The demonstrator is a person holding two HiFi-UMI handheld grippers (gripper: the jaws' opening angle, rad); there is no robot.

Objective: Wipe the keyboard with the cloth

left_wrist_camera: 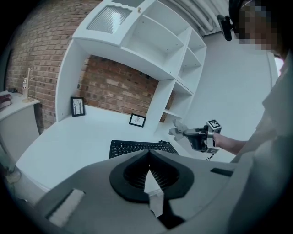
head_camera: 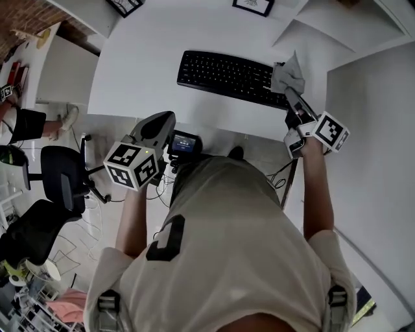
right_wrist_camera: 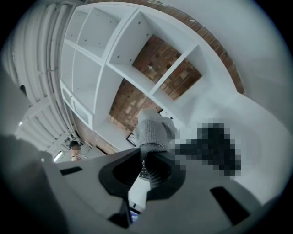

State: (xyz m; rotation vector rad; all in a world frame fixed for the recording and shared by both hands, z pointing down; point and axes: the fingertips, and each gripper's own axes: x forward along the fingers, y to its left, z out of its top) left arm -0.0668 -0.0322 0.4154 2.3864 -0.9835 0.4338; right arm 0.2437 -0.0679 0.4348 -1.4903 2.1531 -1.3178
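A black keyboard (head_camera: 227, 76) lies on the white desk (head_camera: 142, 58). A grey cloth (head_camera: 287, 76) hangs bunched over the keyboard's right end, and my right gripper (head_camera: 292, 96) is shut on it. In the right gripper view the cloth (right_wrist_camera: 155, 130) sticks up from my right gripper (right_wrist_camera: 145, 153), its jaws clamped on it. My left gripper (head_camera: 165, 120) hovers off the desk's front edge, left of the keyboard, shut with nothing in it. The left gripper view shows my left gripper (left_wrist_camera: 149, 154) with its jaws meeting, the keyboard (left_wrist_camera: 139, 147) beyond it, and the right gripper (left_wrist_camera: 197, 137) with the cloth (left_wrist_camera: 177, 130).
Two small picture frames (head_camera: 253, 5) (head_camera: 124, 5) stand at the back of the desk. White shelving (left_wrist_camera: 151, 41) rises behind it against a brick wall. Black office chairs (head_camera: 61, 175) and a seated person (head_camera: 19, 120) are to the left.
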